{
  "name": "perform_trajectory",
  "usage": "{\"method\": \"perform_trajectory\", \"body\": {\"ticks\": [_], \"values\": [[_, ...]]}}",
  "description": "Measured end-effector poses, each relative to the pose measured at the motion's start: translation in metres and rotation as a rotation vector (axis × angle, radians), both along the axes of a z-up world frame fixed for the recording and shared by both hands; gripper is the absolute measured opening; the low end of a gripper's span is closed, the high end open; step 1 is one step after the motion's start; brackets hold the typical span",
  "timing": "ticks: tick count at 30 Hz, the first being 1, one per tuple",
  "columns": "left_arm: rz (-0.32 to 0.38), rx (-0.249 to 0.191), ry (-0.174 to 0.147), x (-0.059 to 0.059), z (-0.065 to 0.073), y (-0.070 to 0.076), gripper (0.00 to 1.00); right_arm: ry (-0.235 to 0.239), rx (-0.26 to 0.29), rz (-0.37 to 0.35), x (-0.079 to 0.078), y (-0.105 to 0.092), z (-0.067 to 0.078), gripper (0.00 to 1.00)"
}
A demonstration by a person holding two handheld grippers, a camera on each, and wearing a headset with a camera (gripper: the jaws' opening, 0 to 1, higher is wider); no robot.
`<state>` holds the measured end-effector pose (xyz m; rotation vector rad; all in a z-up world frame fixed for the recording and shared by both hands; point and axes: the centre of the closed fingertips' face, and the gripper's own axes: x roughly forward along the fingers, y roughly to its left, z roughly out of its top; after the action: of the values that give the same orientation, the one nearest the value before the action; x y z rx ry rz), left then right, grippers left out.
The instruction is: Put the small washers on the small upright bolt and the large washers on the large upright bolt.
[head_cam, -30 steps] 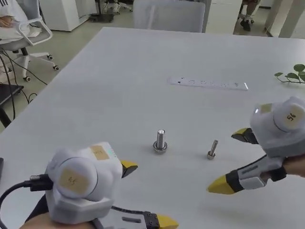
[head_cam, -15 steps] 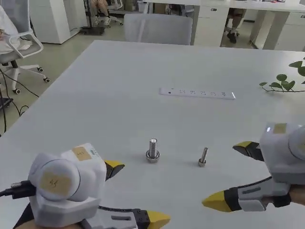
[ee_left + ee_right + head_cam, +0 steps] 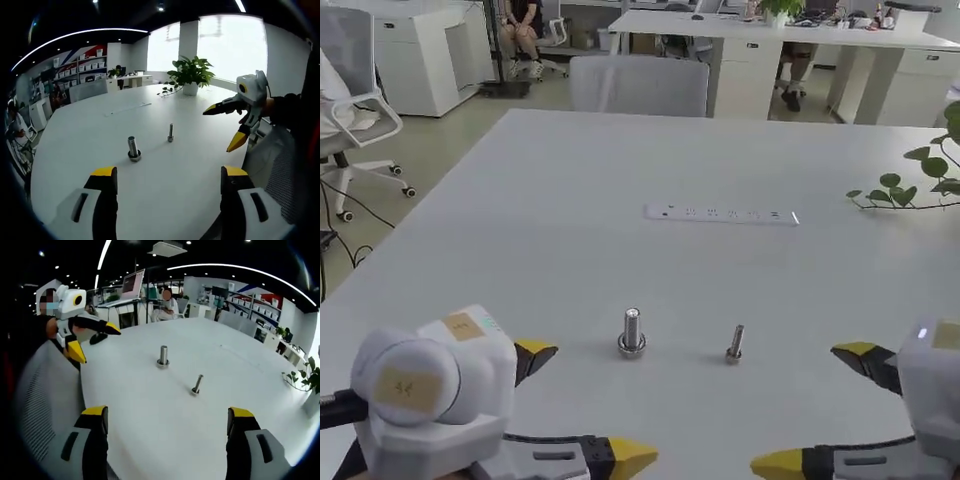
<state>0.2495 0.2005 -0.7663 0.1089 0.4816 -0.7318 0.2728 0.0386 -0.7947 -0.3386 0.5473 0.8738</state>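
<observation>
The large upright bolt (image 3: 632,333) stands mid-table with a ring-like washer at its base; it also shows as the large bolt (image 3: 133,149) and the large bolt (image 3: 163,356). To its right stands the small upright bolt (image 3: 734,344), seen too as the small bolt (image 3: 170,133) and the small bolt (image 3: 197,384). My left gripper (image 3: 575,405) is at the lower left, open and holding nothing, as its own view confirms (image 3: 167,175). My right gripper (image 3: 825,410) is at the lower right, open as well (image 3: 167,417). Both sit nearer me than the bolts.
A white power strip (image 3: 720,214) lies beyond the bolts on the white table (image 3: 570,200). A green plant sprig (image 3: 910,185) reaches in at the far right. A grey chair (image 3: 638,85) stands at the far edge, an office chair (image 3: 355,90) to the left.
The head camera has tilted up, so bolts and power strip sit lower in view. Both grippers have dropped toward the bottom of the picture and stay open.
</observation>
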Motion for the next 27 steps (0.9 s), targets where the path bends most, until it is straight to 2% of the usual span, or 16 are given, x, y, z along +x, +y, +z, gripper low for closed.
{"method": "perform_trajectory", "body": {"ticks": [4, 7, 13, 23, 27], "values": [[0.009, -0.004, 0.013, -0.001, -0.006, 0.002, 0.85, 0.004, -0.006, -0.009, -0.005, 0.000, -0.006, 1.00], [0.019, 0.000, 0.041, -0.002, -0.017, 0.006, 0.85, 0.012, -0.013, -0.044, -0.004, -0.003, -0.012, 1.00], [0.029, 0.006, 0.047, 0.002, -0.020, 0.007, 0.85, 0.005, 0.011, -0.079, 0.001, -0.004, -0.012, 1.00], [0.005, 0.027, 0.074, -0.004, -0.029, 0.002, 0.85, 0.008, 0.010, -0.096, -0.002, -0.005, -0.019, 1.00], [0.008, 0.024, 0.070, -0.004, -0.028, 0.002, 0.85, 0.006, 0.014, -0.100, -0.001, -0.005, -0.019, 1.00]]}}
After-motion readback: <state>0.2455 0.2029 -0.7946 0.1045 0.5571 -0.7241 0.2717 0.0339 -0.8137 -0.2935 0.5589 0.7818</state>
